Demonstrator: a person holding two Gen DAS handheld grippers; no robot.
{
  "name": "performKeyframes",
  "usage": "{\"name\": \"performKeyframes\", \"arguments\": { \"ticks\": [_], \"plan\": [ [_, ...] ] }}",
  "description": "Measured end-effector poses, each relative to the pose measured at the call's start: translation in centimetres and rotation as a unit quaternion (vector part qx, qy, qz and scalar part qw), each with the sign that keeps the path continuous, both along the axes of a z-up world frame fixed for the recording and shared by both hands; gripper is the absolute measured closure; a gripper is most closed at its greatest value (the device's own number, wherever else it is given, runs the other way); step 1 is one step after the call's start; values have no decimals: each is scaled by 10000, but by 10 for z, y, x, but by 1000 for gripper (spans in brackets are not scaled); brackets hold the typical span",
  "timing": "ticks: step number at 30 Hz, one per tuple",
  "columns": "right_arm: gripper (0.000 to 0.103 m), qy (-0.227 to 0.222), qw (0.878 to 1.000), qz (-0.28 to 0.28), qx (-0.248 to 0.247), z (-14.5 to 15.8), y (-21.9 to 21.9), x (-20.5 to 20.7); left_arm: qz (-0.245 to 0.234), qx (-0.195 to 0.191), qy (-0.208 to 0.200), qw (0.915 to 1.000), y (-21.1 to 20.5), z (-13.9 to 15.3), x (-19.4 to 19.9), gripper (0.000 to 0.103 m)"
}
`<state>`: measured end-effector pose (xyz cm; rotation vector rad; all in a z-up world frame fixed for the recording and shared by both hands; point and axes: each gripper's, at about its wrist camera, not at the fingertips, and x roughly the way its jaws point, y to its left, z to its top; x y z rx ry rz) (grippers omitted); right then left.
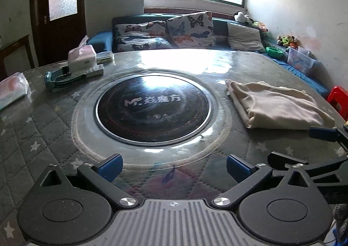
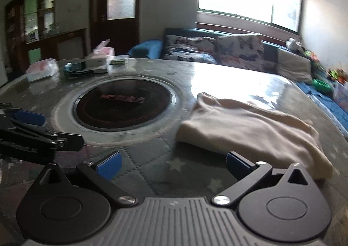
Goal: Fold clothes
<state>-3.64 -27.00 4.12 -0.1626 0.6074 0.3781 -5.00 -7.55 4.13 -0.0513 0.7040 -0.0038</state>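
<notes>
Already looks folded: cream cloth (image 1: 276, 104) lying in a neat flat stack on the right side of the table (image 1: 43, 137), with thick doubled edges showing near the front. Looks like most of the job done, maybe only a last tidy or a new piece left; cannot tell for sure.

Going left to right across the table: tissue pack (image 1: 13, 91) at the far left edge, then a tissue box (image 1: 81, 58) with small things beside it, then the dark round cooker plate (image 1: 153, 107) in the middle, then the cloth, near the right edge.

Left gripper (image 1: 174, 168) wide open, holding nothing, over bare table. Right gripper (image 2: 174, 166) wide open too, holding nothing, cloth just beside its right finger.

Lots of free room in the middle and front. Less room at the right, with the table edge close behind the cloth.
</notes>
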Motion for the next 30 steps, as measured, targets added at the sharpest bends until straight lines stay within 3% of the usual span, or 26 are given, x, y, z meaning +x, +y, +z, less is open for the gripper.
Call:
{"name": "performKeyframes", "arguments": {
  "ticks": [14, 30],
  "plan": [
    [0, 86, 9975, -700, -53, -7, -24, -5, -288, 119, 47, 9995, -25, -2, -1, 0],
    [0, 103, 9956, -930, 47, -10, -36, -12, -444, 178, 122, 9988, -41, -6, -5, 0]
  ]
}}
